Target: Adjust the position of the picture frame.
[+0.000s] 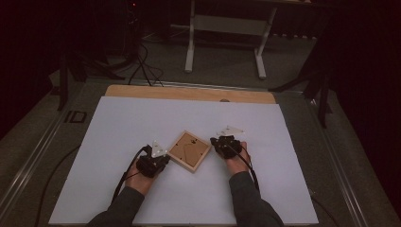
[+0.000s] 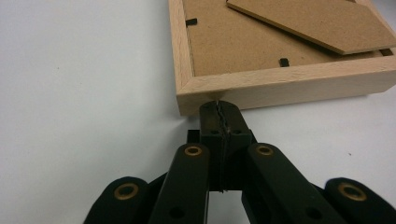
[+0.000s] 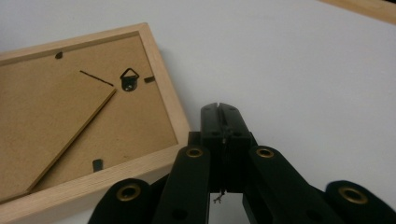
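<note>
White sheet (image 1: 142, 118), seemingly dark room.

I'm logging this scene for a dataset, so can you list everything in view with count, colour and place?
picture frame: one, light wood with brown backing, face down at the middle of the sheet, between the two grippers
stand flap: one, brown board, raised off the frame's backing
hanger ring: one, black metal, on the backing
sheet: one, white, covering the table
table: one, wooden edge showing at the far side
white stand: one, on the floor beyond the table
left hand-held gripper: one, black, shut, tips at the frame's edge
right hand-held gripper: one, black, shut, beside the frame
</note>
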{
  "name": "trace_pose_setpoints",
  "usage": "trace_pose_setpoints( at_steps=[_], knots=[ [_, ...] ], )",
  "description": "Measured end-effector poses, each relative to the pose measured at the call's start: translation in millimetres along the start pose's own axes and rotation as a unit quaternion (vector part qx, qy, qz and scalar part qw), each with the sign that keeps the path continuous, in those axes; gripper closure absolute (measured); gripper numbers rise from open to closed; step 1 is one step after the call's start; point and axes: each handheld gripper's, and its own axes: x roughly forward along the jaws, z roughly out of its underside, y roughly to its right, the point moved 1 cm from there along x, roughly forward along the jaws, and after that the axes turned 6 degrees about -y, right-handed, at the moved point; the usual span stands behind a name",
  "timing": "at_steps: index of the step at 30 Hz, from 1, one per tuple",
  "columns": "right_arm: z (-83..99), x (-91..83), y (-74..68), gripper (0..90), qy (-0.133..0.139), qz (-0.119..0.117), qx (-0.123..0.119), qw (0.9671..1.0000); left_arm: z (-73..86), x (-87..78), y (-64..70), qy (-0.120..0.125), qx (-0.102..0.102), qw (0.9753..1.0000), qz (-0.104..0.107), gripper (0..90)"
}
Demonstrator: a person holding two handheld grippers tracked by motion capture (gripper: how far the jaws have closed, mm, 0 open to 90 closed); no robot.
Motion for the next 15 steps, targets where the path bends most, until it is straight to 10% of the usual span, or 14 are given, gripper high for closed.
trace_pose_setpoints(
  at_steps=[15],
  knots=[
    [0.7,-2.4,-1.6,89.8,-0.011,0.001,-0.009,0.9999,-3.7,1.9,3.7,0.002,-0.008,0.9999,0.006,89.6]
  ],
)
